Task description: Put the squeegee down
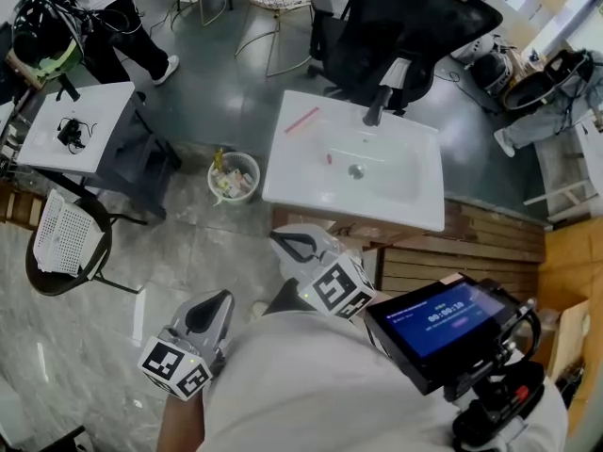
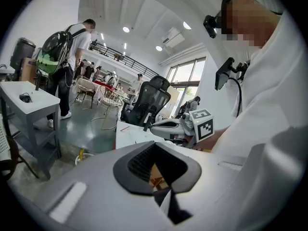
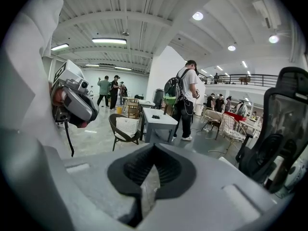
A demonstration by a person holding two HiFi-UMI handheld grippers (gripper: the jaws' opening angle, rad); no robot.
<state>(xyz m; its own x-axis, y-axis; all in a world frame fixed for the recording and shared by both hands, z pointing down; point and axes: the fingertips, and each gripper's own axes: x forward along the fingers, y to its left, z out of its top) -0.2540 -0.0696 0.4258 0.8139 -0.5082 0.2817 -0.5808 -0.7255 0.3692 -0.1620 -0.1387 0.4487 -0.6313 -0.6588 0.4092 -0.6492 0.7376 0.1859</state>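
A thin pink-red squeegee lies on the back left of the white sink top; in the left gripper view the squeegee is a faint red line. My left gripper hangs low over the floor, left of the sink, shut and holding nothing. My right gripper is just short of the sink's front edge, also shut with nothing in it. In their own views the left gripper and right gripper show pads meeting. The right gripper also shows from the side.
A dark faucet stands at the sink's back, a black office chair behind it. A waste bin sits left of the sink. A small white table and a round chair are at the left. People stand further back.
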